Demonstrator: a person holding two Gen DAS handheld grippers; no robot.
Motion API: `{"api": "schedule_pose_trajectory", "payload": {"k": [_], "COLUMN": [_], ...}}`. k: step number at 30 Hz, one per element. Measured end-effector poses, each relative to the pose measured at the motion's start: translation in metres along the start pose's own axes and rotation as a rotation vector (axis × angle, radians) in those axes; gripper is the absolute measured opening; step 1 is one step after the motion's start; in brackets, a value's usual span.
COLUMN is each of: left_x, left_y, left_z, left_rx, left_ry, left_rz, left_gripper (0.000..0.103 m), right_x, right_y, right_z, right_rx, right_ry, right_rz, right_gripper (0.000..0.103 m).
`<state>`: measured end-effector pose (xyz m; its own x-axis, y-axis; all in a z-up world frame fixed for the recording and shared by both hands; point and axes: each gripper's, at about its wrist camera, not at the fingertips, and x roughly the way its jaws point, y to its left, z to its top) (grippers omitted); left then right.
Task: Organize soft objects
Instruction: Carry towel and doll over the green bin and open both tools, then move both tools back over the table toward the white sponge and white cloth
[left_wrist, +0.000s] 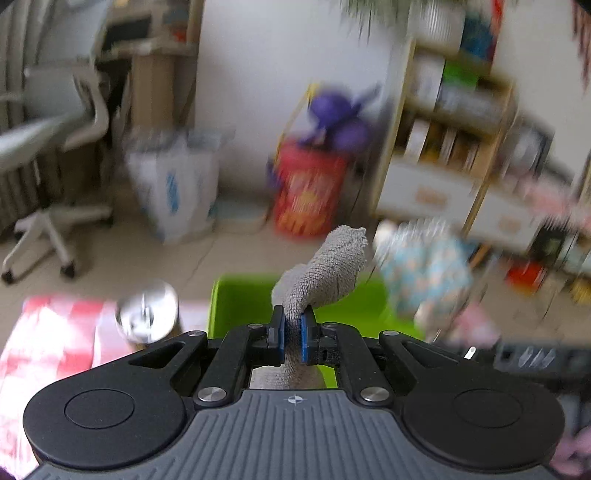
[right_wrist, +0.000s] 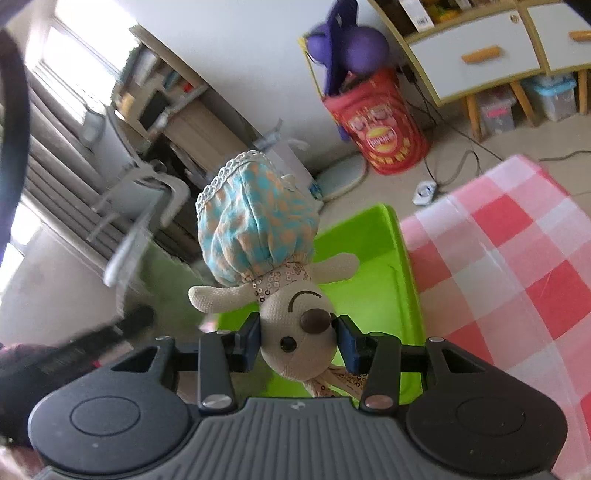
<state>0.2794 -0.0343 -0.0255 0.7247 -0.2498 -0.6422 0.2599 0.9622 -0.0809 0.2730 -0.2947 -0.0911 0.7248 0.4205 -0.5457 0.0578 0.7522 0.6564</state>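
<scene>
Left gripper (left_wrist: 291, 332) pinches a grey cloth (left_wrist: 325, 269) tight, mid-frame above the green bin (left_wrist: 240, 306). Right gripper (right_wrist: 297, 341) squeezes a doll (right_wrist: 291, 332) by its head, over the bin too. Next, I think, both get dropped in.

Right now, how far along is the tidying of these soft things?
Nothing visibly sits in the bright green plastic bin yet. In hand: the left gripper pinches a grey terry cloth; the right gripper clamps the head of a cream plush doll in a turquoise dress. Both hang above the bin; dropping them in remains.
</scene>
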Motion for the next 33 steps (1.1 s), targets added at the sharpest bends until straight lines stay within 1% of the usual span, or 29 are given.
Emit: {"api": "schedule_pose_trajectory", "payload": {"k": [1, 3, 5, 6, 9, 12, 15, 16, 18, 19, 20, 21, 22, 23, 25, 30, 33], "left_x": [0.012, 0.028, 0.038, 0.041, 0.044, 0.042, 0.039, 0.036, 0.033, 0.030, 0.026, 0.021, 0.018, 0.012, 0.004, -0.022, -0.040], "left_y": [0.000, -0.001, 0.001, 0.001, 0.002, 0.000, -0.006, -0.006, -0.008, -0.009, -0.008, -0.007, -0.007, -0.006, -0.007, -0.010, -0.011], "left_z": [-0.008, -0.022, -0.030, -0.032, -0.037, -0.040, -0.041, -0.041, -0.040, -0.038, -0.039, -0.039, -0.037, -0.036, -0.034, -0.035, -0.038], "left_rx": [0.022, 0.061, 0.078, 0.081, 0.102, 0.110, 0.129, 0.129, 0.132, 0.143, 0.149, 0.148, 0.139, 0.125, 0.120, 0.095, 0.078], "left_ry": [0.053, 0.134, 0.203, 0.229, 0.269, 0.286, 0.268, 0.252, 0.223, 0.207, 0.193, 0.180, 0.171, 0.157, 0.145, 0.135, 0.128], "left_rz": [0.019, 0.040, 0.044, 0.049, 0.071, 0.083, 0.085, 0.076, 0.094, 0.109, 0.121, 0.131, 0.130, 0.135, 0.150, 0.131, 0.110], "left_gripper": [0.003, 0.003, 0.004, 0.004, 0.005, 0.006, 0.016, 0.024, 0.034, 0.041, 0.045, 0.060, 0.077, 0.080, 0.079, 0.082, 0.083], "right_x": [0.008, 0.022, 0.031, 0.033, 0.034, 0.036, 0.034, 0.033, 0.025, 0.021, 0.014, 0.008, 0.002, -0.004, -0.015, -0.050, -0.070], "right_y": [-0.002, -0.006, -0.007, -0.005, 0.000, 0.001, 0.001, 0.001, 0.001, 0.002, 0.003, 0.004, 0.004, 0.005, 0.007, 0.015, 0.020], "right_z": [-0.002, -0.007, -0.011, -0.014, -0.015, -0.016, -0.016, -0.015, -0.013, -0.012, -0.010, -0.009, -0.008, -0.006, -0.005, -0.012, -0.019], "right_rx": [-0.011, -0.040, -0.064, -0.090, -0.125, -0.137, -0.140, -0.135, -0.121, -0.116, -0.112, -0.111, -0.107, -0.100, -0.085, -0.088, -0.092], "right_ry": [0.018, 0.064, 0.102, 0.102, 0.119, 0.135, 0.133, 0.132, 0.123, 0.115, 0.101, 0.088, 0.079, 0.073, 0.070, 0.059, 0.051], "right_rz": [-0.022, -0.069, -0.102, -0.115, -0.128, -0.141, -0.155, -0.152, -0.136, -0.126, -0.120, -0.122, -0.127, -0.131, -0.135, -0.154, -0.162], "right_gripper": [0.018, 0.018, 0.019, 0.019, 0.019, 0.019, 0.020, 0.022, 0.030, 0.040, 0.047, 0.049, 0.049, 0.049, 0.050, 0.051, 0.055]}}
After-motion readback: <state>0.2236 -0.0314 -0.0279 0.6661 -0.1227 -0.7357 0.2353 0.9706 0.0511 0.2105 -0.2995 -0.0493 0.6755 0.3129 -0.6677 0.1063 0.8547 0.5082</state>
